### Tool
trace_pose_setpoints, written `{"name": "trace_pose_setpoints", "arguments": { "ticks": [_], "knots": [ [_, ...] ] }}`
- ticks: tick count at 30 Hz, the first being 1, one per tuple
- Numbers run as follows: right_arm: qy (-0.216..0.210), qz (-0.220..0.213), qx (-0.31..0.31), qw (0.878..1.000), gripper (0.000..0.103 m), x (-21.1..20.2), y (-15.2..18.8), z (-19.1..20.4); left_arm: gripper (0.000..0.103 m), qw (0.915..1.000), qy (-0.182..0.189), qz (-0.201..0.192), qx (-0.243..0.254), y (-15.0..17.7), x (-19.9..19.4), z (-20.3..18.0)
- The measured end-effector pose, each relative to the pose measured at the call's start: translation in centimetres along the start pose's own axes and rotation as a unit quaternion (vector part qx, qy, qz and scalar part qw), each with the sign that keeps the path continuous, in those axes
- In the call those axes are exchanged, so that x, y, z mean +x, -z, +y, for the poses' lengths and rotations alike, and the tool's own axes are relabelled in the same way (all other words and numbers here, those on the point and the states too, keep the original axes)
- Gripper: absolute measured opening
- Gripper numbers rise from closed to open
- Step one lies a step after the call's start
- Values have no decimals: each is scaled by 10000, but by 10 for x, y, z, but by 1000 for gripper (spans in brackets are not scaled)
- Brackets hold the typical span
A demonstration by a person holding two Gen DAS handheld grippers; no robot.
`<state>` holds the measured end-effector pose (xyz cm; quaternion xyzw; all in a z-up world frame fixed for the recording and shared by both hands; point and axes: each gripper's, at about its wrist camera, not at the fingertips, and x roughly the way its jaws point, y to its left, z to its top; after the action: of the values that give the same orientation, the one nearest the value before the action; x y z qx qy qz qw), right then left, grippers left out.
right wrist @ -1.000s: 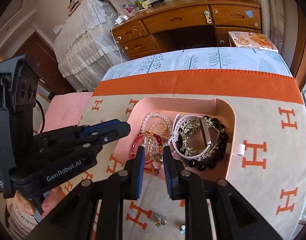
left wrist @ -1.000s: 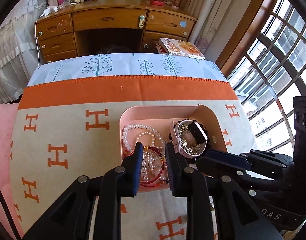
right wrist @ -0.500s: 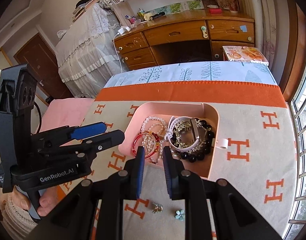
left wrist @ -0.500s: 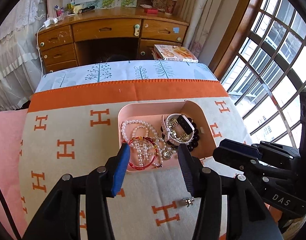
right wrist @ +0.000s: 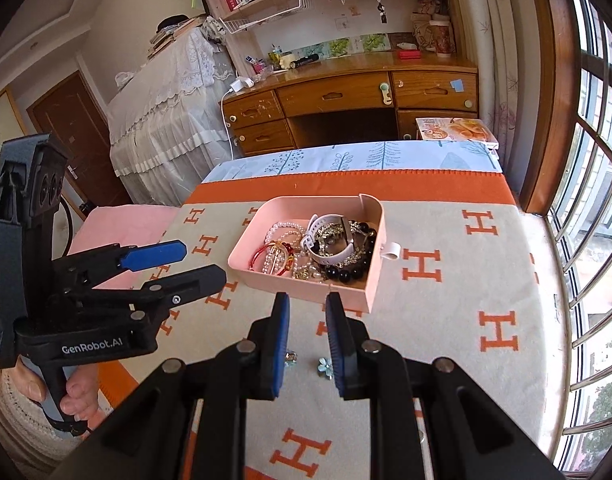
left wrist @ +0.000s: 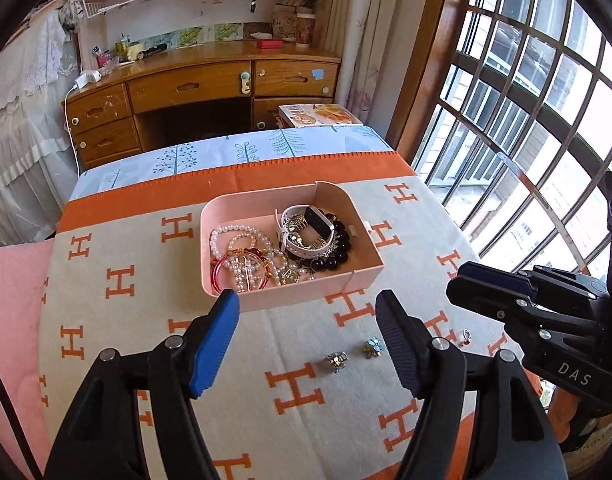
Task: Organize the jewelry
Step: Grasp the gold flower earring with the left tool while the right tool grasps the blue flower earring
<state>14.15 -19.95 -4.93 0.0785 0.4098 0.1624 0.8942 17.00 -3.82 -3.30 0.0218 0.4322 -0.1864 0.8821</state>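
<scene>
A pink tray (left wrist: 265, 200) (right wrist: 297, 286) sits on the H-patterned blanket, holding pearl strands, a red bangle (left wrist: 237, 270), a white watch (left wrist: 306, 232) and black beads. Small loose pieces lie on the blanket in front of it: a silver charm (left wrist: 336, 361), a pale blue flower piece (left wrist: 374, 347) (right wrist: 325, 366) and a small ring (left wrist: 466, 337). My left gripper (left wrist: 308, 316) is wide open and empty, held above the blanket before the tray. My right gripper (right wrist: 306, 320) is open by a narrow gap, empty, above the loose pieces.
The blanket (left wrist: 117, 320) covers a low table with a pink mat at its left. A wooden desk (left wrist: 193, 92) and a book (left wrist: 320, 114) stand beyond it. A barred window (left wrist: 526, 120) runs along the right side.
Both grippers have pulled back and up from the tray. My left gripper opened from nearly closed over the bracelets to wide. The right gripper's gap widened a little.
</scene>
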Motion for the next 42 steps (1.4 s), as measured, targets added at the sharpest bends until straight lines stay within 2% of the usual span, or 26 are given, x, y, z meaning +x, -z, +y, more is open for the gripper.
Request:
{"name": "trace_pose_setpoints", "arguments": {
  "ticks": [4,7,10,14,20,27,33,37,42],
  "knots": [
    [153,-175,76,9997,19,-4,24,-4,70,10000,11,-54,-69,24,10,-9],
    [312,-310,135,9989,25,-1,41,-8,70,9997,-74,-43,-217,40,24,-11],
    [510,-409,186,9977,31,5,57,-12,70,9991,-41,98,-406,54,42,-8],
    [603,-317,142,9976,31,17,74,-16,70,9980,-42,351,-521,72,65,-8],
    [518,-106,272,9982,31,33,89,-25,70,9971,-135,569,-479,90,85,-15],
    [287,94,413,9987,31,46,102,-28,69,9983,-312,437,-220,89,92,-28],
    [213,126,404,9989,31,48,105,-27,48,9985,-424,302,-164,84,93,-29],
    [188,183,448,9987,31,53,104,-28,21,9987,-450,218,-121,84,93,-30],
    [216,215,418,9987,31,56,104,-26,22,9992,-295,167,-187,85,91,-27]
  ]
}}
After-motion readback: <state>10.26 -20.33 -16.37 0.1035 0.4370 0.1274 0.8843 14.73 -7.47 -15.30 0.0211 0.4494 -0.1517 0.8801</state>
